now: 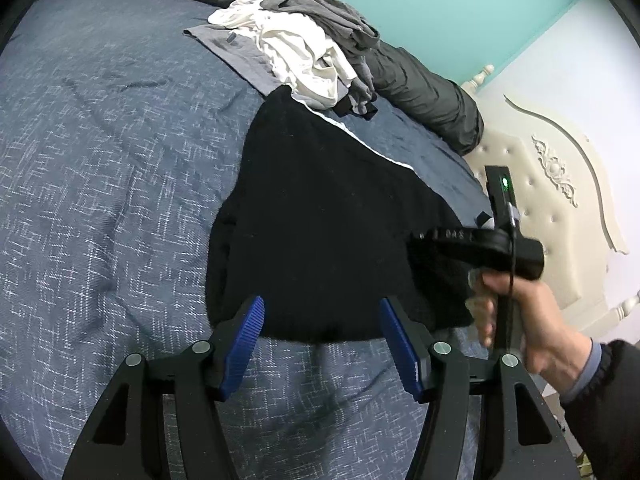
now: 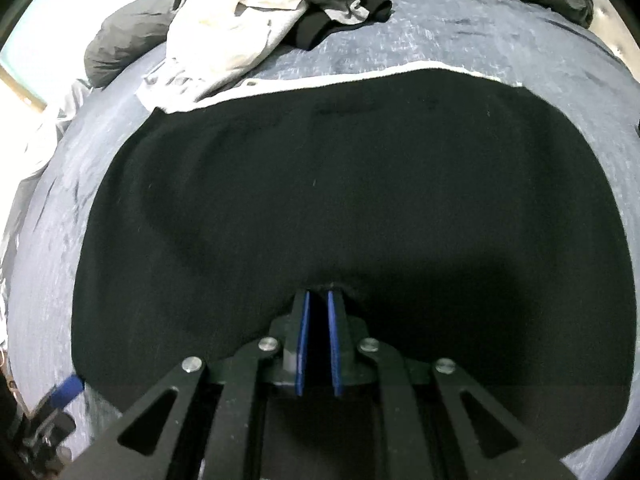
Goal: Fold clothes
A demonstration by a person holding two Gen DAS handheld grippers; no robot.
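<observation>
Right claw point(image 2: 318, 300) is pinched tight on the near edge of the black garment point(image 2: 340, 200), a bit of fabric bunched between the blue pads. Left claw point(image 1: 322, 312) hangs wide open over that same edge, gripping nothing. The garment's spread flat on the blue bed point(image 1: 100, 160), with a pile of clothes point(image 1: 304, 40) beyond it.

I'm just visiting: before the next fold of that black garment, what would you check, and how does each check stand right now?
1. Right hand-held gripper shut on black garment: ok.
2. Left hand-held gripper open, holding nothing: ok.
3. Garment lies flat on the bed: ok.
4. Clothes pile clear of garment: not ok, it overlaps the far corner.
5. How many layers are pinched: cannot tell.
</observation>
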